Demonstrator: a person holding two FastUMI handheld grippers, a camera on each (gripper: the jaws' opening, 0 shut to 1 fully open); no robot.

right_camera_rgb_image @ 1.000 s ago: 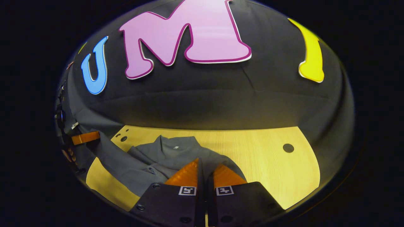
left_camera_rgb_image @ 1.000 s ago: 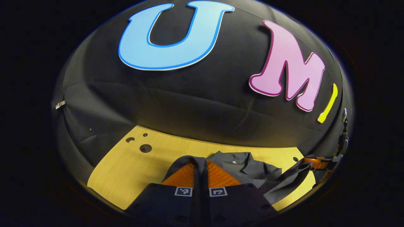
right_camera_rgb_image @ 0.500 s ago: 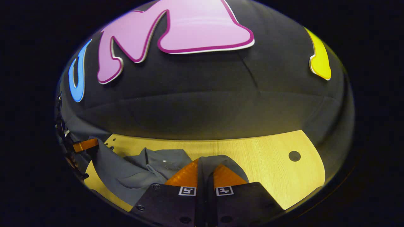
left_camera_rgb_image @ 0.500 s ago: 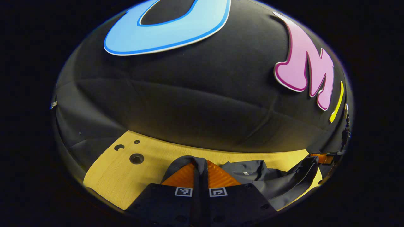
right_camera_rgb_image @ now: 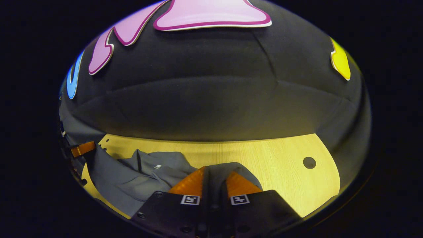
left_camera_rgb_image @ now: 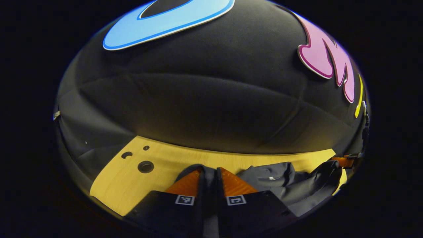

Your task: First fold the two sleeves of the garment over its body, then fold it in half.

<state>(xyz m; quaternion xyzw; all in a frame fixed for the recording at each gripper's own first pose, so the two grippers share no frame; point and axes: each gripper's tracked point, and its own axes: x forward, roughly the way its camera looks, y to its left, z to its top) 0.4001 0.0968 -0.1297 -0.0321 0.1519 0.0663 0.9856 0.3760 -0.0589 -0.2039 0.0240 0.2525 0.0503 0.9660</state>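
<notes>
1. Where the left gripper [left_camera_rgb_image: 209, 172] shows at the bottom of the left gripper view, its two fingers are pinched on a fold of the dark grey garment [left_camera_rgb_image: 284, 185], the cloth running up through the narrow gap between them.
2. To the right of that gripper the garment lies bunched on the wooden table [left_camera_rgb_image: 132, 178], its collar with a small white tag facing up.
3. Left of the fingers and farther off, round holes [left_camera_rgb_image: 145, 166] sit in the tabletop.
4. The right gripper [right_camera_rgb_image: 214, 172], in the right gripper view, likewise clamps a fold of the garment [right_camera_rgb_image: 138, 181] between both fingers, the gap narrow.
5. Most of the fabric spreads to the left of this gripper, rumpled, its collar turned toward the booth wall.
6. Far left in that view, the other gripper's finger [right_camera_rgb_image: 82, 148] touches the garment's raised edge.
7. A single hole [right_camera_rgb_image: 309, 162] marks the table [right_camera_rgb_image: 284, 172] to the right.
</notes>
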